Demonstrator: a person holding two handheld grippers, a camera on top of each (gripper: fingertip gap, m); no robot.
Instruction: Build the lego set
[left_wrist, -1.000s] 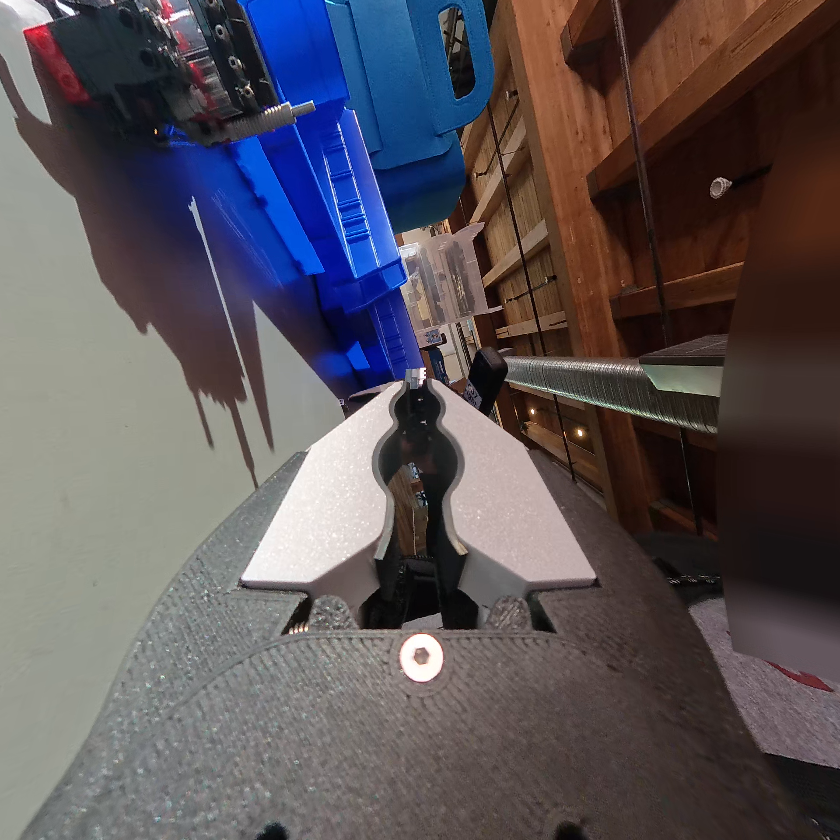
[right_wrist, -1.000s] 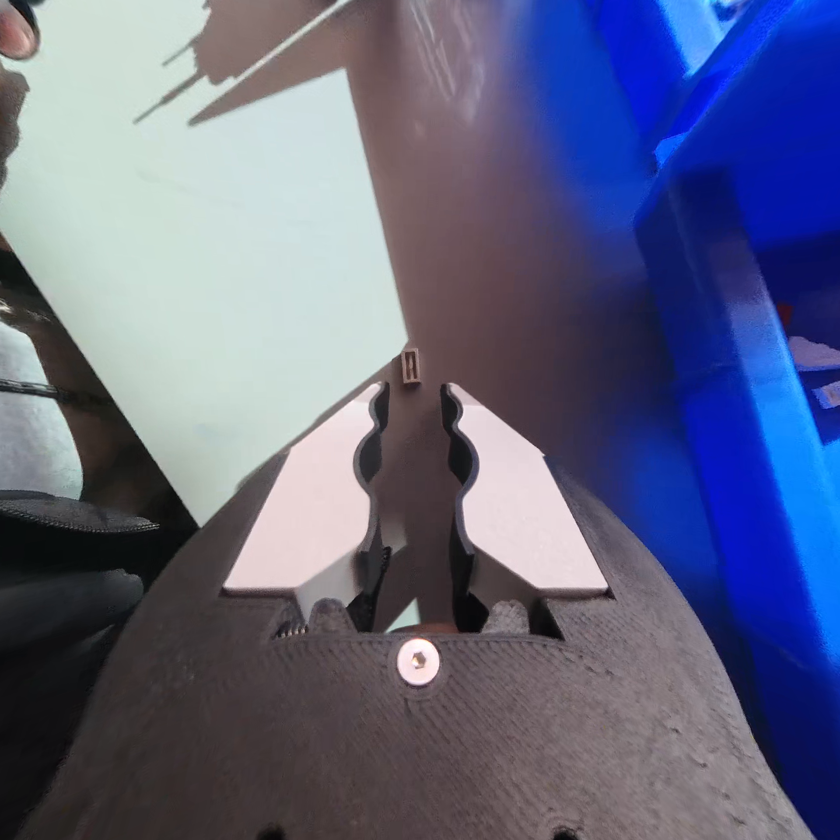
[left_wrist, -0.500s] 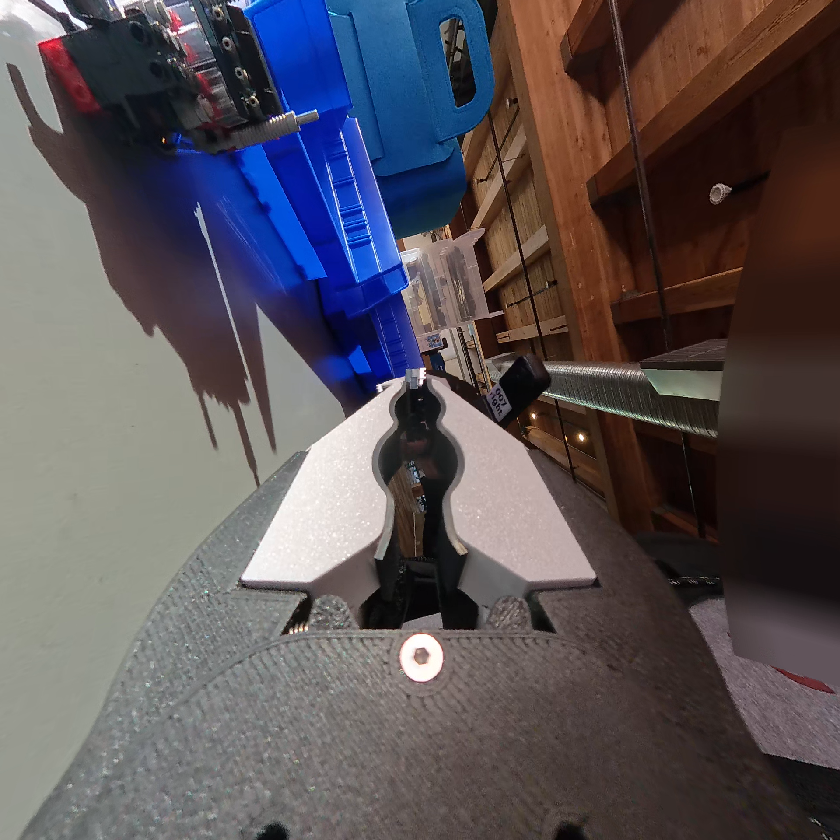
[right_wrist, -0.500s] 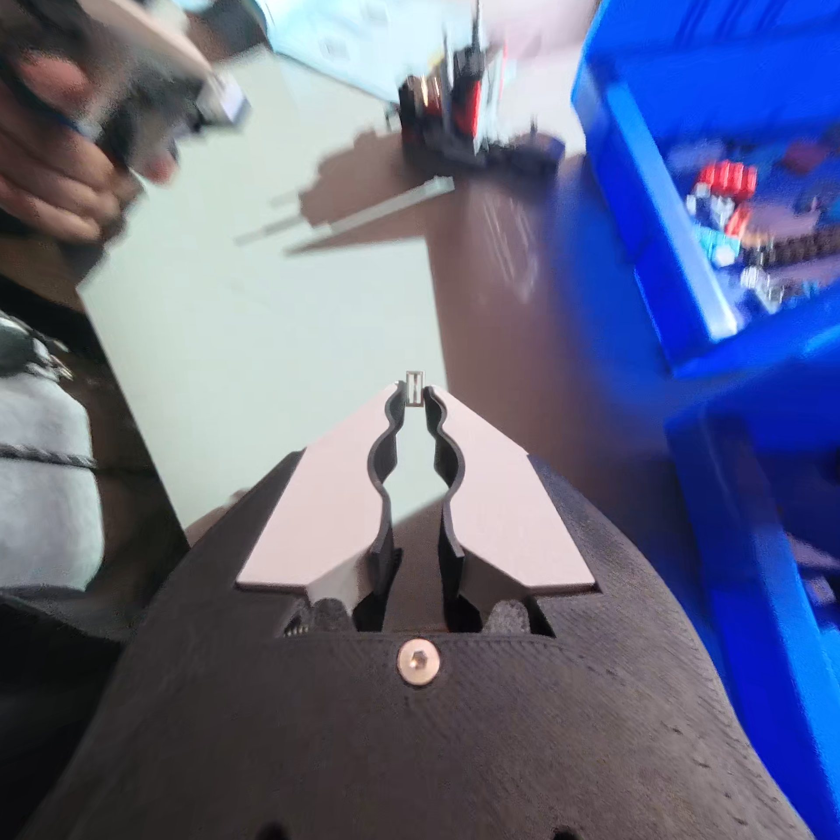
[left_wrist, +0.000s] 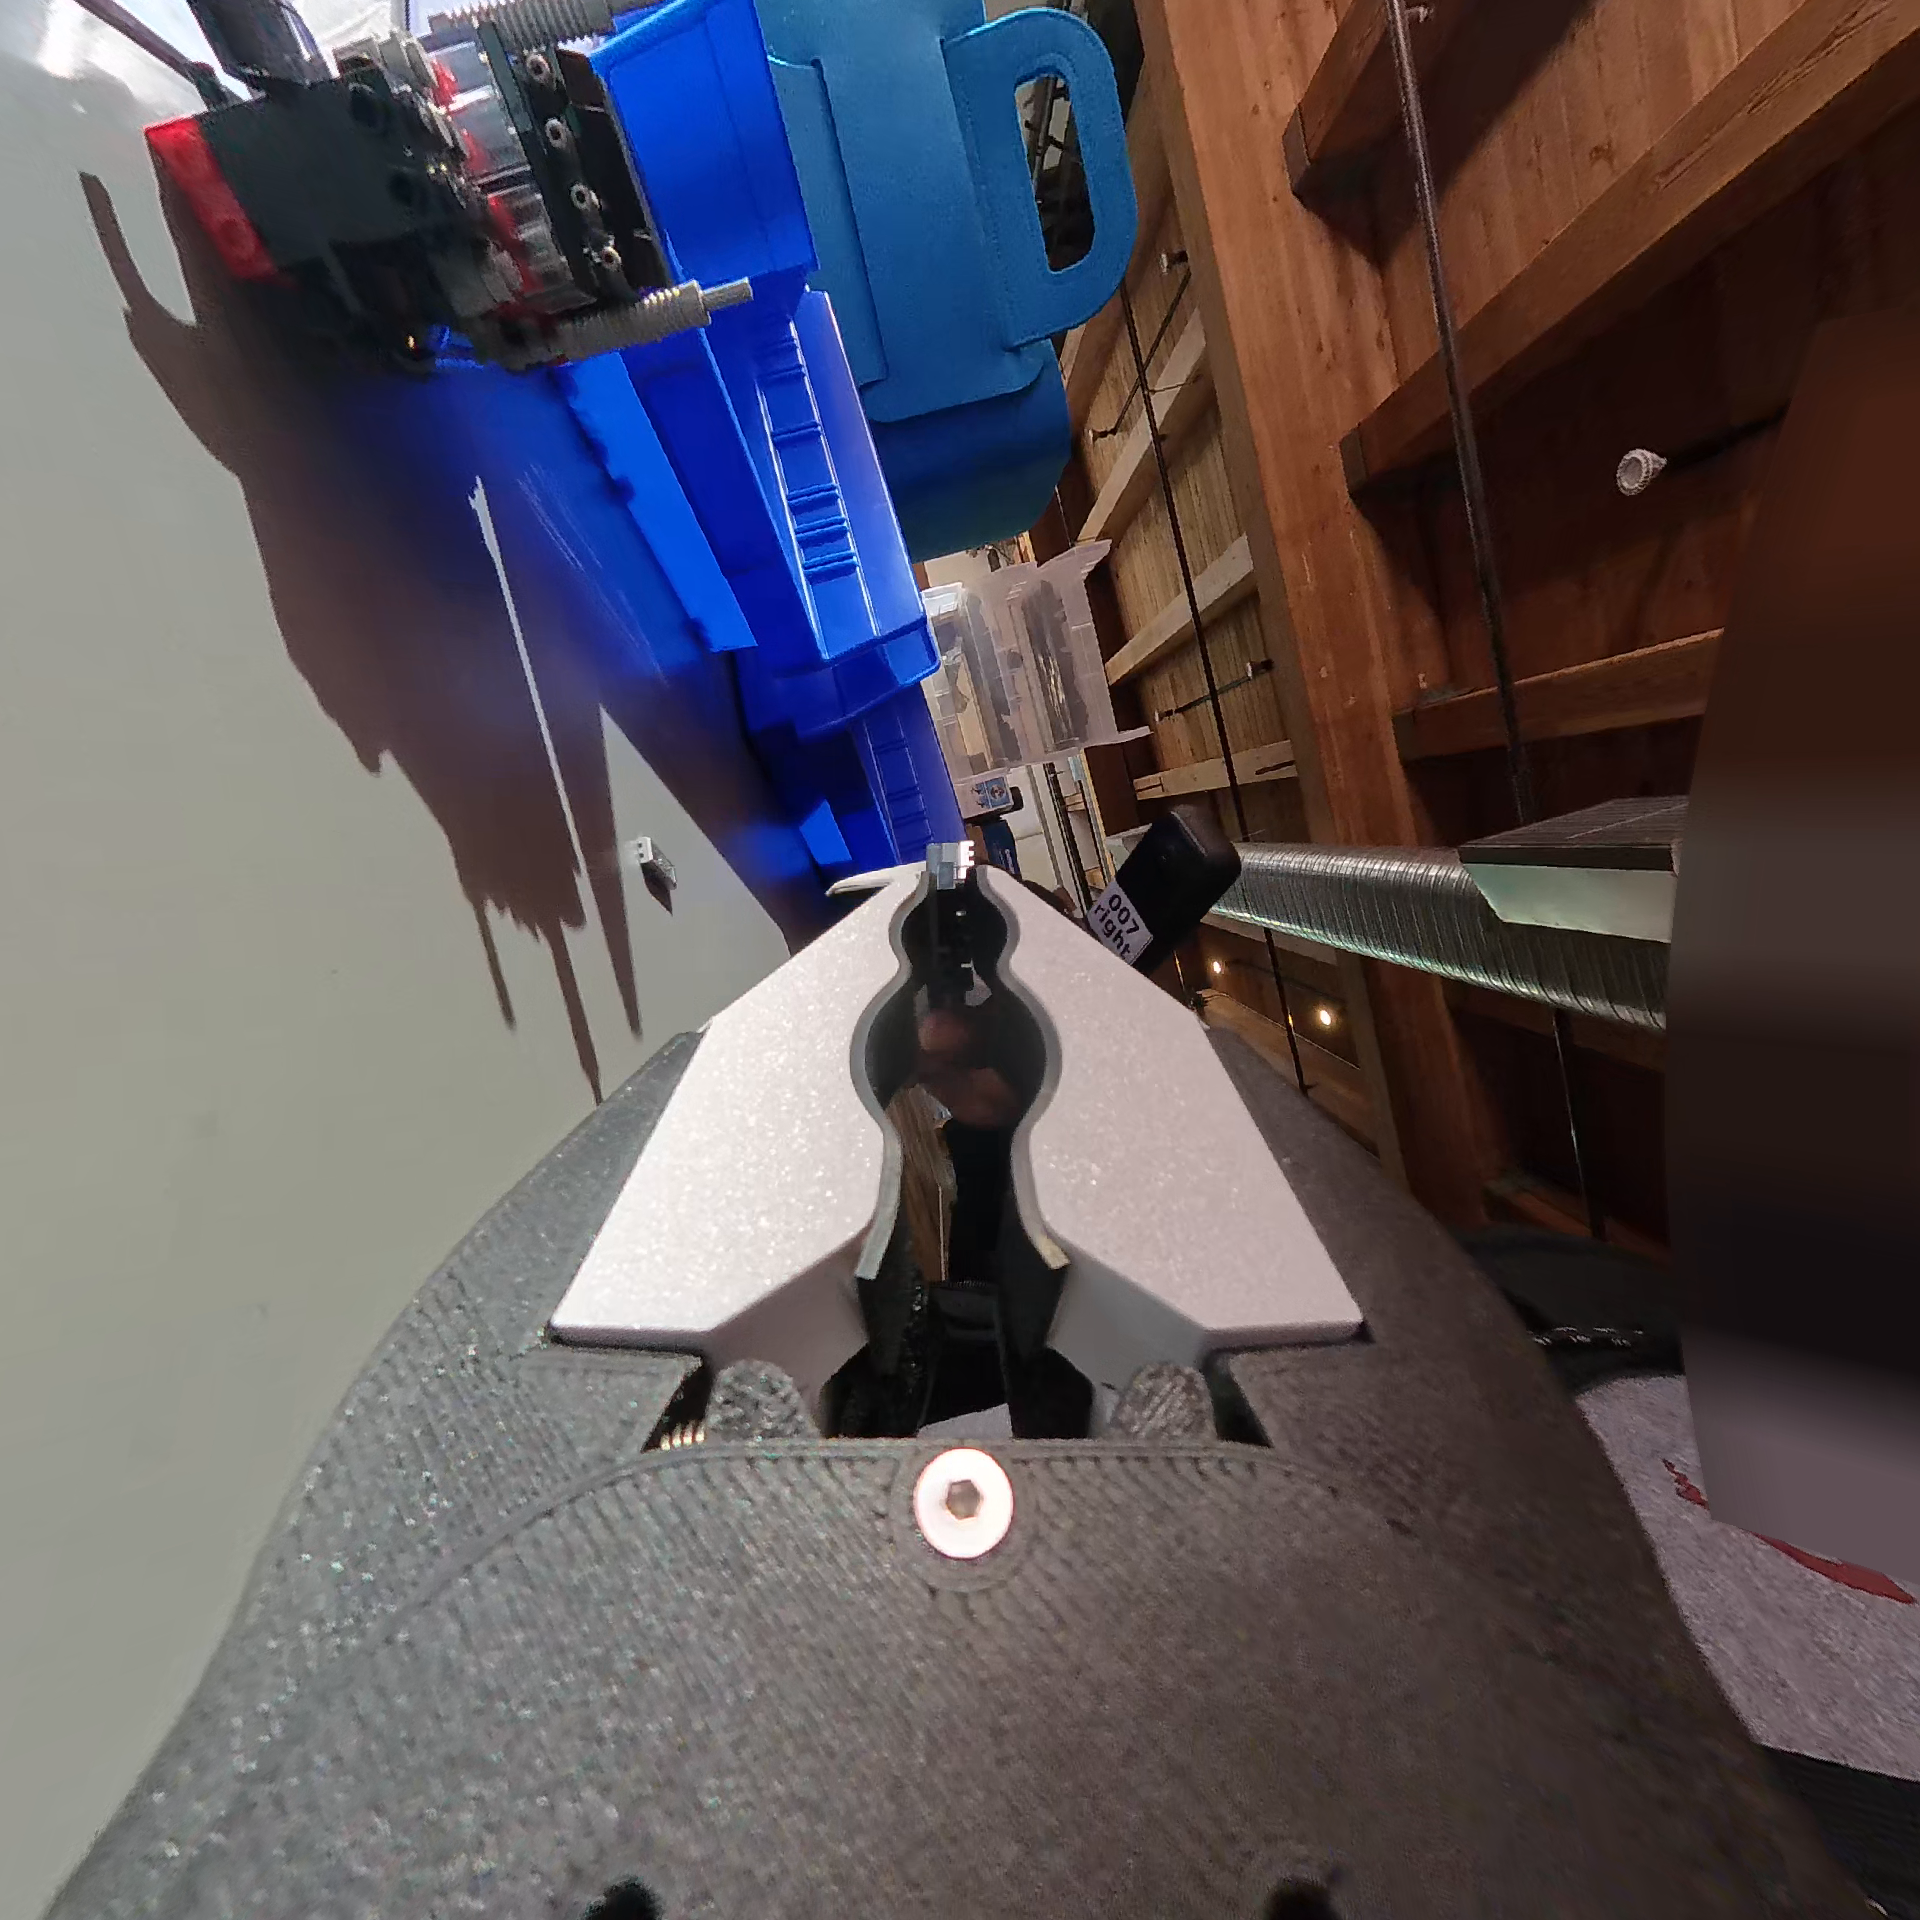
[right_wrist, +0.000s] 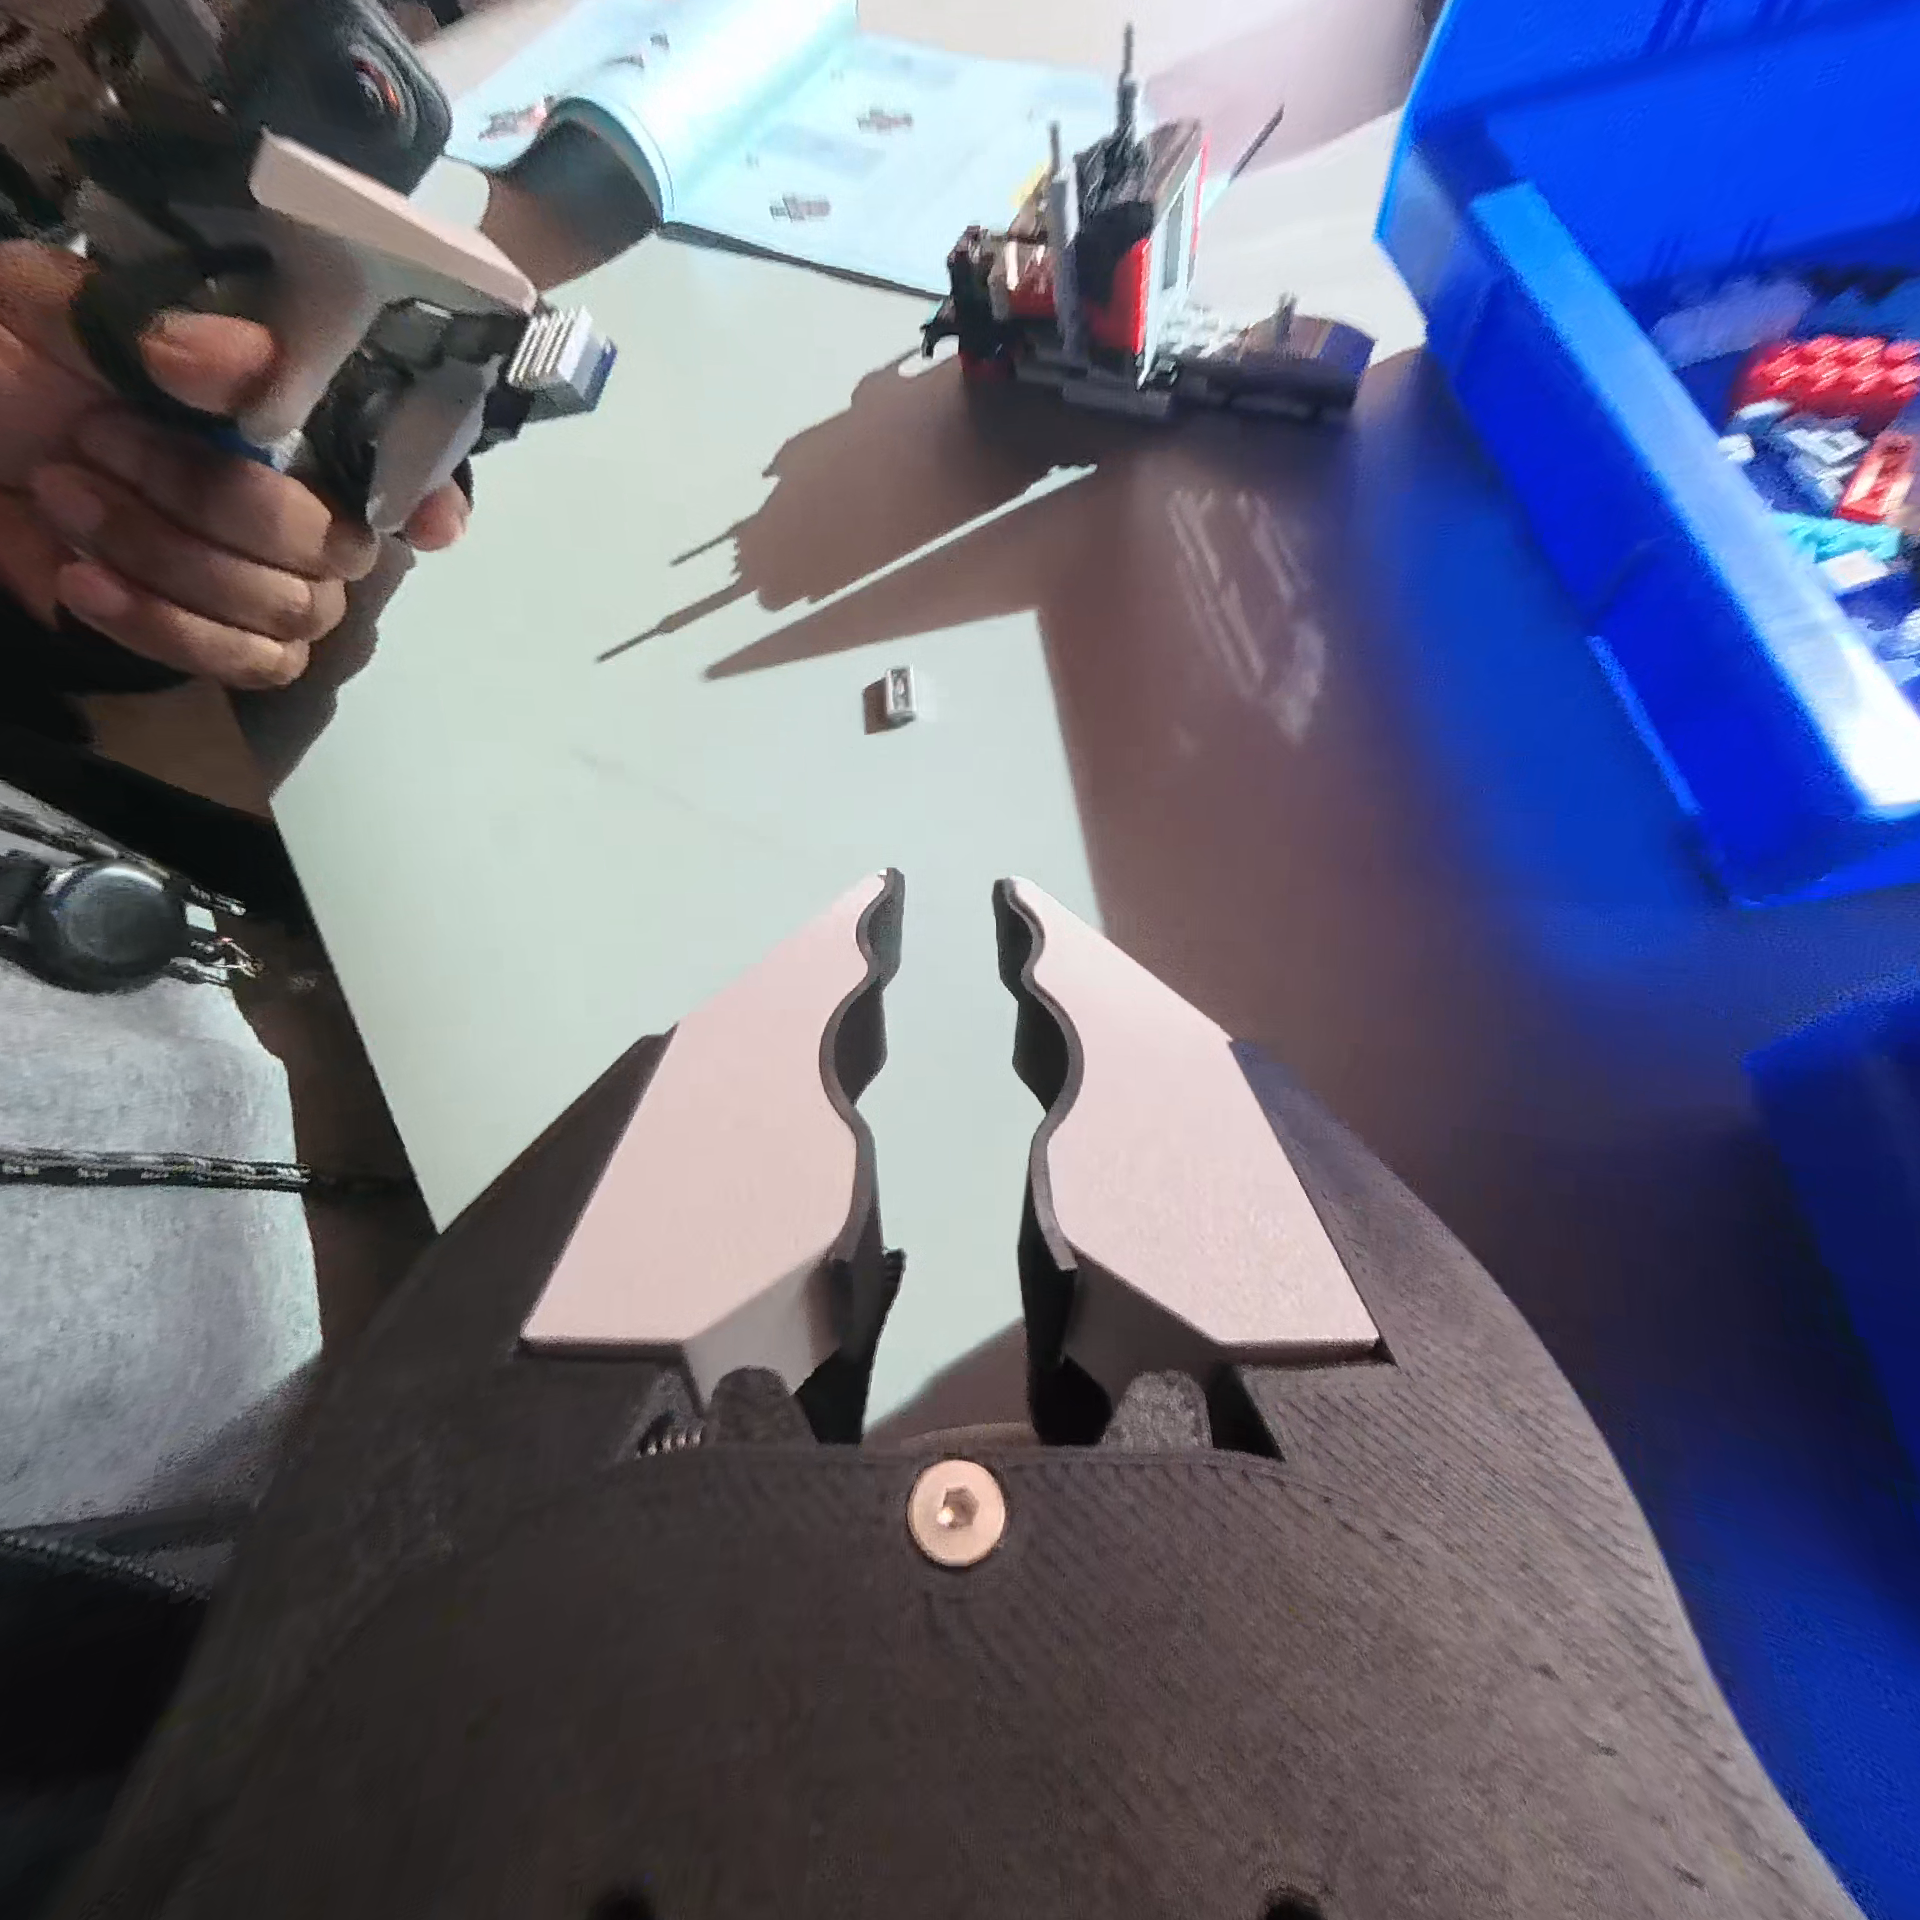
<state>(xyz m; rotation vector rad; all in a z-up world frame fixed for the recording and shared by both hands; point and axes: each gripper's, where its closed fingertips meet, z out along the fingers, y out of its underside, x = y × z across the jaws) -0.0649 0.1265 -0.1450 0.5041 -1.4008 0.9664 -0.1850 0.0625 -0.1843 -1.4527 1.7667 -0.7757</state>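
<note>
Table (right_wrist: 623, 831) open ahead; blue bin (right_wrist: 1621, 540) blocks right.

Loose piece (right_wrist: 891, 694) lies on counter (right_wrist: 582, 831), before lego model (right_wrist: 1122, 281); parts bin (right_wrist: 1621, 540) stands right, booklet (right_wrist: 748, 125) behind.

A: Colours first: the table (right_wrist: 644, 935) is pale grey-green, the bins (right_wrist: 1621, 436) bright blue.

B: And the model (right_wrist: 1101, 301) is black and grey with red sides. The loose brick (right_wrist: 891, 696) is light grey.

A: The booklet (right_wrist: 748, 125) shows pale blue pages. Over on the left view, the wooden wall (left_wrist: 1351, 520) glows warm brown.
</note>
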